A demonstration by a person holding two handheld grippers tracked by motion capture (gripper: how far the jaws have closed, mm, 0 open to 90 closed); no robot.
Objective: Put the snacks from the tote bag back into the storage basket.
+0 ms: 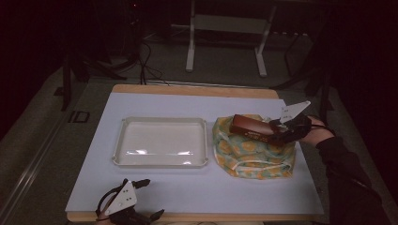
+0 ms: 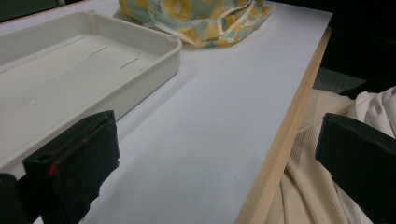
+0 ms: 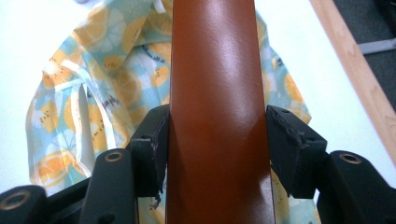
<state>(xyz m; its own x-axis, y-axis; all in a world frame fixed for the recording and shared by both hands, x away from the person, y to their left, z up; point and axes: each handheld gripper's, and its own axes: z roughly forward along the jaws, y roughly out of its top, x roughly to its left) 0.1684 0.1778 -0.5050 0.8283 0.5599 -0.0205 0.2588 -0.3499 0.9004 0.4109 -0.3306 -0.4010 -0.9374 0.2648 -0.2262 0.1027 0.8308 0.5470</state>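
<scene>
Brown box lifted clear of the fruit-print bag, right side of the tabletop (image 1: 197, 105).

Tabletop: white sheet, wooden edge. Tray (image 1: 160, 161) sits at centre, nothing in it. Bag (image 1: 253, 154) lies just right of the tray: soft cloth, slumped, will shift if dragged. Box (image 1: 251, 127) hangs over the bag, my right jaws (image 3: 217, 140) pinching it across its narrow width near one end, long end pointing toward the tray. Judgement: box is stiff and glossy, probably light; held off-centre it may pivot or slip, so a grip nearer mid-length looks safer. My left jaws (image 2: 210, 154) rest spread at the near edge, holding nothing.
</scene>
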